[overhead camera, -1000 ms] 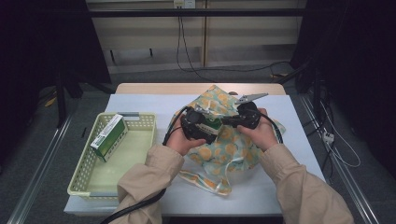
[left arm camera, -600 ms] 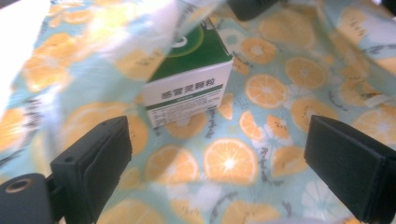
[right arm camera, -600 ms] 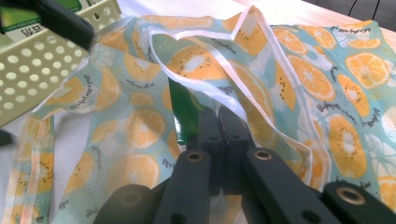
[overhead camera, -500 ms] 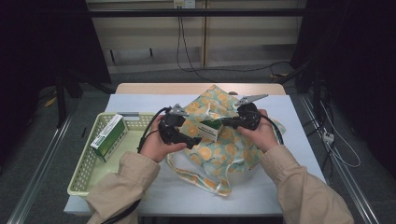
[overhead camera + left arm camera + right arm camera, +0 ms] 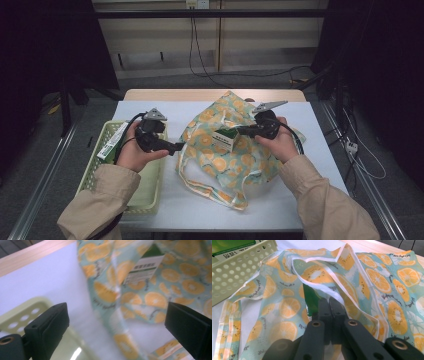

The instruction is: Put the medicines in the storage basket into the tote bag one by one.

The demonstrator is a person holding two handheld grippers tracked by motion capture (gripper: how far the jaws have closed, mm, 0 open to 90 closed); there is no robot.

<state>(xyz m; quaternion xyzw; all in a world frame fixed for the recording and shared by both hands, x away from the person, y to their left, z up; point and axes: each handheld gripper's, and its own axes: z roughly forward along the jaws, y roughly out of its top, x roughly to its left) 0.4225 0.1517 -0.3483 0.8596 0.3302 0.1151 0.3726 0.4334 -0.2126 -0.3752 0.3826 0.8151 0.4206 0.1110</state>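
Left tool (image 5: 176,148) has drawn back toward basket (image 5: 145,200), jaws wide, empty; right tool (image 5: 239,132) clamps green box (image 5: 223,138) at bag (image 5: 220,160) mouth.

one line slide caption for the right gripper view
Right tool shut on green carton at the orange-print fabric bag, beside a pale green perforated basket.
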